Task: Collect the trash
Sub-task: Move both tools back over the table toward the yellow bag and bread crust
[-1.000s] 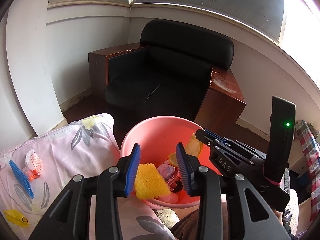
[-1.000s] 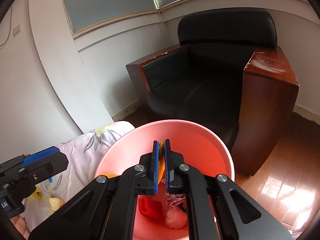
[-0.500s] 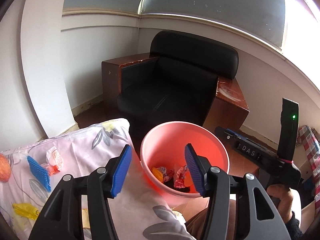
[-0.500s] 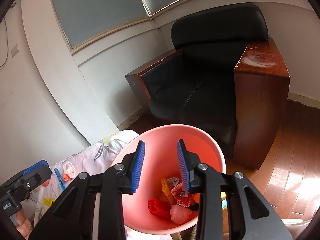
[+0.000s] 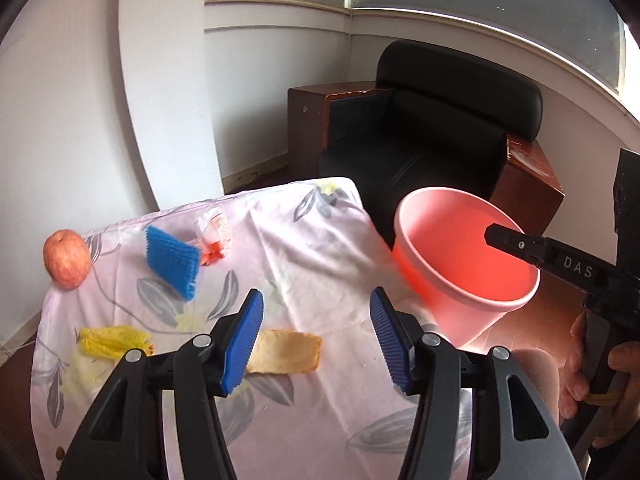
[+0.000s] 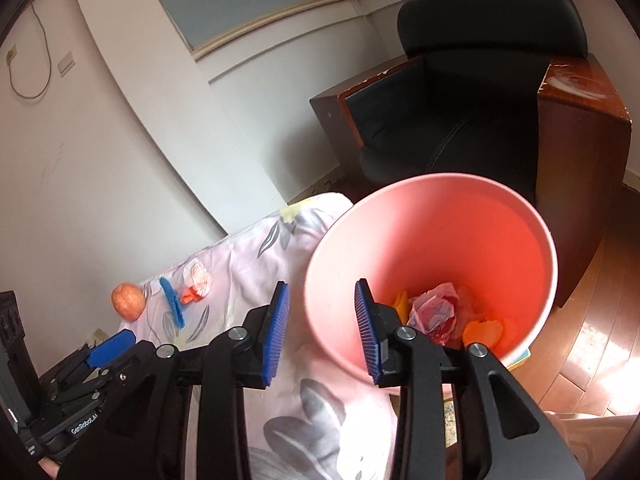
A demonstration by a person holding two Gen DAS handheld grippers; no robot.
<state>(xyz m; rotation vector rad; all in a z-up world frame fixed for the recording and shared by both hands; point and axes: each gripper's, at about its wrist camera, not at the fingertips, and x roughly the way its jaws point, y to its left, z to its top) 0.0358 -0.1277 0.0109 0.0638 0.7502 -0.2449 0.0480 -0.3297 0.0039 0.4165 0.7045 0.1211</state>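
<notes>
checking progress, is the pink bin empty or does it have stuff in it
Not empty. The right wrist view shows the pink bin holding crumpled wrappers and orange peel at its bottom, well below the rim.

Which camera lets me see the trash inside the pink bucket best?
The right wrist view. It looks down into the pink bucket, so the crumpled wrappers and orange peel at the bottom show. The left wrist view sees the pink bucket from the side: only rim and inner wall, no trash.

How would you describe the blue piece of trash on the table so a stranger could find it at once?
Start at the table under the floral cloth beside the pink bin. Near its far left corner, between the apple and a crumpled white wrapper, lies the blue foam net, the only blue item there.
</notes>
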